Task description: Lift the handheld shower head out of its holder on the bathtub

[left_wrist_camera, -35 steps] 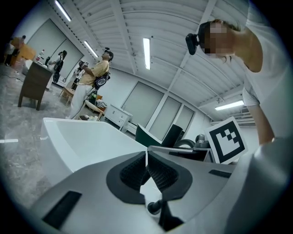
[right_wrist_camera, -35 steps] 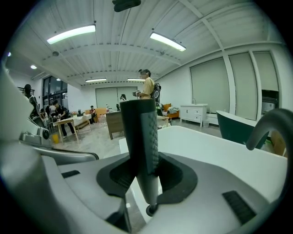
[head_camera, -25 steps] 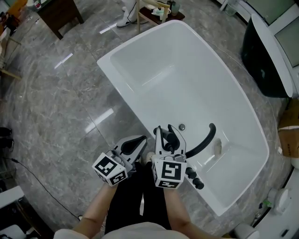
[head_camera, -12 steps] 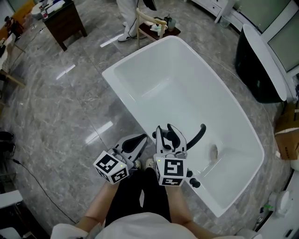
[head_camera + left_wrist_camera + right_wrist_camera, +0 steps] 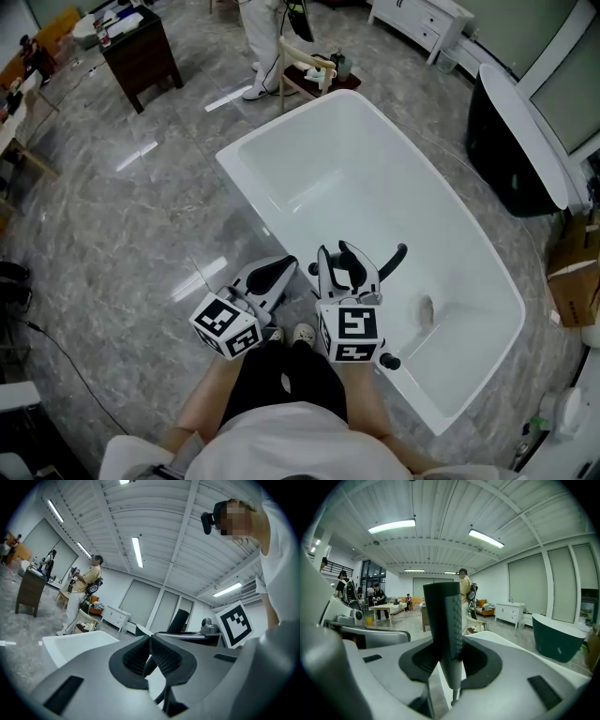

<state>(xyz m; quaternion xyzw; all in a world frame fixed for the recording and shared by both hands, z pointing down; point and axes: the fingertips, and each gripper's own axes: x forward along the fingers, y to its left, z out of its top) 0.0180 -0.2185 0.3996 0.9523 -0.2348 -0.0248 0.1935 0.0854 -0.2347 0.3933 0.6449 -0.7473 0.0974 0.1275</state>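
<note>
Right gripper (image 5: 349, 264) has come up with the shower head (image 5: 392, 257) clamped. The handle is upright between its fingers, and the head is past the tips, higher over the bathtub (image 5: 281, 131) than a second ago. Left gripper (image 5: 270, 276) rose alongside, fingers together and empty. Head looks clear of its holder, so the lift is nearly done.

A glossy grey marbled floor (image 5: 112, 234) fills the left of the frame. A dark wooden cabinet (image 5: 141, 56) stands at the upper left, a white drawer unit (image 5: 422, 19) at the top right, and a dark freestanding tub (image 5: 502, 159) at the right edge. Strip lights (image 5: 391, 526) glow on the ribbed white ceiling (image 5: 440, 503).
</note>
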